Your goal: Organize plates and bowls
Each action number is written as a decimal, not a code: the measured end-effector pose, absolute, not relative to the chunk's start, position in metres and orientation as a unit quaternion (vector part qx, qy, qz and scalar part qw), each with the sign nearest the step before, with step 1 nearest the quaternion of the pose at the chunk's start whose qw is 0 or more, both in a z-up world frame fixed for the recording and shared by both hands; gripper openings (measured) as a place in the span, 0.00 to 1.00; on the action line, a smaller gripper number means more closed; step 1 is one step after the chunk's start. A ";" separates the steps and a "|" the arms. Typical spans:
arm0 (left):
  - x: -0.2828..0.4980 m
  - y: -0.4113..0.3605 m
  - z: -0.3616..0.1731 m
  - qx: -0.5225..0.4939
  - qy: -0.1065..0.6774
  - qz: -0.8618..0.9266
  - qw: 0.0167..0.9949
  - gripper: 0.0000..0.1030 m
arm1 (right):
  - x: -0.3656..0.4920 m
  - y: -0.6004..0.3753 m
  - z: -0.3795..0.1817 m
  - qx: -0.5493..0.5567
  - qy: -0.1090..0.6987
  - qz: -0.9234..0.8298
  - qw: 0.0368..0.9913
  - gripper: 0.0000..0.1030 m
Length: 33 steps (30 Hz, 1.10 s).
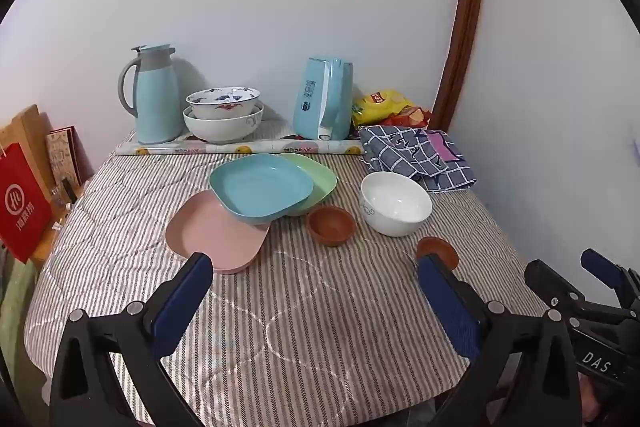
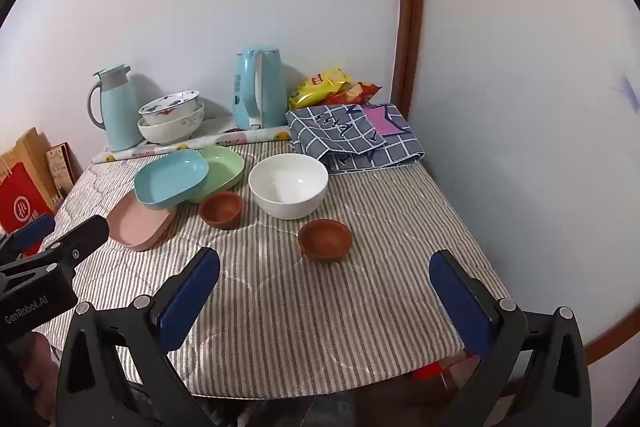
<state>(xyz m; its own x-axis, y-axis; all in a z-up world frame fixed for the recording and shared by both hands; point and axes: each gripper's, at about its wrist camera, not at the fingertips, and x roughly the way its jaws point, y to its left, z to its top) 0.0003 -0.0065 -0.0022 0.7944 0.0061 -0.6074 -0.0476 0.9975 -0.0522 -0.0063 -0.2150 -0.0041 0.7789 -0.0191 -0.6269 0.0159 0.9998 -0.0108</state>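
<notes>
I see both my left gripper and right gripper with fingers spread wide and empty over the table with its striped quilted cloth. Three smooth, rounded-square plates overlap mid-table: blue plate atop pink plate and green plate. The glossy white bowl and two small brown bowls sit toward the right edge, while a kettle and stacked bowls line the far edge.

A light blue thermos jug is seen left of the blue electric kettle; a yellow snack bag and checked cloth are placed at its right.
</notes>
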 end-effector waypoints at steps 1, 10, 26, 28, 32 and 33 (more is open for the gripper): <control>0.001 -0.009 -0.005 -0.032 0.322 0.016 0.946 1.00 | -0.006 -0.215 -0.004 -0.002 0.333 -0.008 0.943 1.00; -0.002 0.001 0.001 -0.055 0.317 0.012 0.947 1.00 | -0.005 -0.219 -0.003 0.000 0.332 -0.008 0.943 1.00; -0.005 0.004 0.004 -0.050 0.314 0.016 0.948 1.00 | -0.003 -0.218 -0.001 0.006 0.331 -0.003 0.944 1.00; -0.005 0.004 0.004 -0.049 0.314 0.016 0.948 1.00 | -0.004 -0.217 -0.001 0.007 0.331 -0.003 0.944 1.00; -0.005 0.003 0.003 -0.046 0.313 0.016 0.948 1.00 | -0.003 -0.218 0.001 0.011 0.331 -0.002 0.944 1.00; -0.005 0.002 0.003 -0.046 0.313 0.017 0.949 1.00 | -0.003 -0.218 0.002 0.012 0.331 -0.002 0.944 1.00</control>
